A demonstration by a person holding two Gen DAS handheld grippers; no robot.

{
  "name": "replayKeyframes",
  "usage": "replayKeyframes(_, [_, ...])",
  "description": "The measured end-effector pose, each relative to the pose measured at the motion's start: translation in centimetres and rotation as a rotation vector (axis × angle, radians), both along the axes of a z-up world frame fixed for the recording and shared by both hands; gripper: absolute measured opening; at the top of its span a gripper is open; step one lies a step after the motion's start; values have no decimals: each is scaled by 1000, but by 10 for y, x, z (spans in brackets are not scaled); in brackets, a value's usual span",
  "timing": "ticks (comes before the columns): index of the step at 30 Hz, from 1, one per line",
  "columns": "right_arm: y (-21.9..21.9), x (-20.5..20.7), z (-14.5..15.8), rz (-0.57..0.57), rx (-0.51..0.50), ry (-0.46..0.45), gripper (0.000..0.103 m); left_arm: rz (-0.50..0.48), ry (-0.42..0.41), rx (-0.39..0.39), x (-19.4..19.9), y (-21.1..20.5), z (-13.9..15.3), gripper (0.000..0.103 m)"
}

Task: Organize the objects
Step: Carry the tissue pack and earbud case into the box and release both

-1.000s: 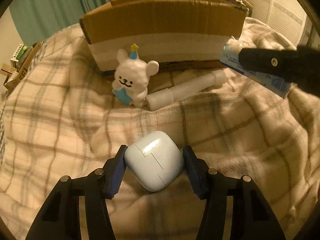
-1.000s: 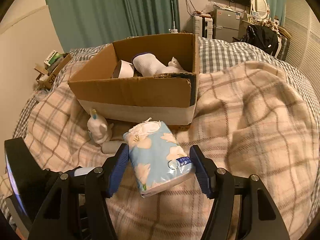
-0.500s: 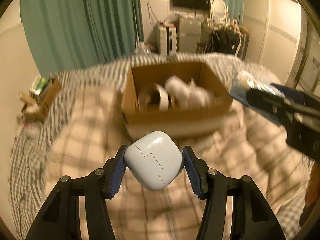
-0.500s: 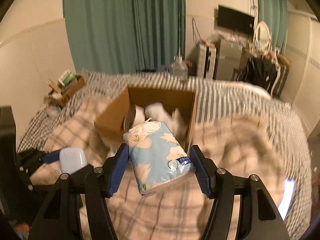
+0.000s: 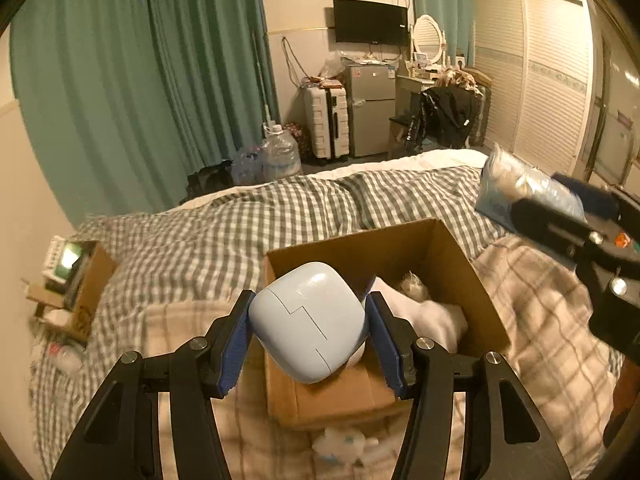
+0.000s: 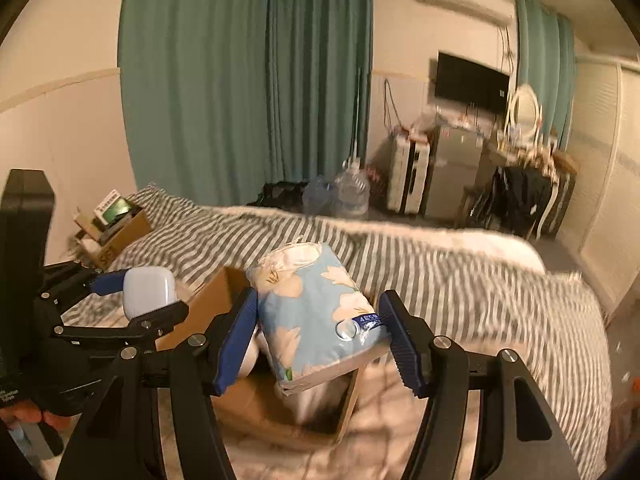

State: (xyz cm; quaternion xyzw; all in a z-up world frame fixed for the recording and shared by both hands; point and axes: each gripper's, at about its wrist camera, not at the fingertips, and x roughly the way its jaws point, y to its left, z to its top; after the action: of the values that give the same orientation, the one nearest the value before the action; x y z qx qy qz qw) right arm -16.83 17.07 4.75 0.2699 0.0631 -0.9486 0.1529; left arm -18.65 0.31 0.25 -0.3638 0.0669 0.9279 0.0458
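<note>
My left gripper (image 5: 308, 330) is shut on a pale blue rounded case (image 5: 308, 320) and holds it in the air over the near left part of an open cardboard box (image 5: 472, 280) on the bed. White soft items (image 5: 432, 316) lie inside the box. My right gripper (image 6: 320, 336) is shut on a blue flowered tissue pack (image 6: 320, 316), held above the same box (image 6: 208, 308). The right gripper with its pack (image 5: 524, 192) shows at the right of the left wrist view. The left gripper with the case (image 6: 149, 292) shows at the left of the right wrist view.
A beige plaid blanket (image 5: 552, 320) and a checked cover (image 5: 240, 220) lie on the bed. A white plush toy (image 5: 340, 446) lies blurred in front of the box. A small cardboard box with clutter (image 5: 72, 276) sits at the bed's left edge. Water bottles (image 5: 280, 156), a suitcase and a fridge stand beyond.
Both grippers have risen from the blanket with their objects and now hang over the box. The plush toy and white tube have dropped below the view.
</note>
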Motion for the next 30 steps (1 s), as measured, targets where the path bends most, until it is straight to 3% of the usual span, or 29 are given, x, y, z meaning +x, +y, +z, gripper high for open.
replayKeyframes(4, [-5, -27, -21, 8, -11, -14, 62, -10, -19, -18, -21, 1, -27, 57])
replayKeyframes(10, [-14, -57, -79, 3, 13, -102, 62, -26, -24, -27, -33, 5, -64, 57])
replayKeyframes(13, [-13, -57, -86, -3, 2, -90, 62, -32, -36, -21, -33, 6, -70, 57])
replayKeyframes(17, [-14, -47, -75, -10, -1, -48, 69, -40, -16, -3, -25, 4, -56, 60])
replayKeyframes(19, [-14, -40, -66, -12, 6, -32, 86, -24, 10, -3, -19, 3, -43, 87])
replayKeyframes(21, [-11, -27, -54, -37, 18, -4, 86, 1, 53, -6, -6, 0, -25, 97])
replayKeyframes(30, [16, 43, 10, -102, -10, -1, 86, 65, 115, -28, 63, -15, 35, 103])
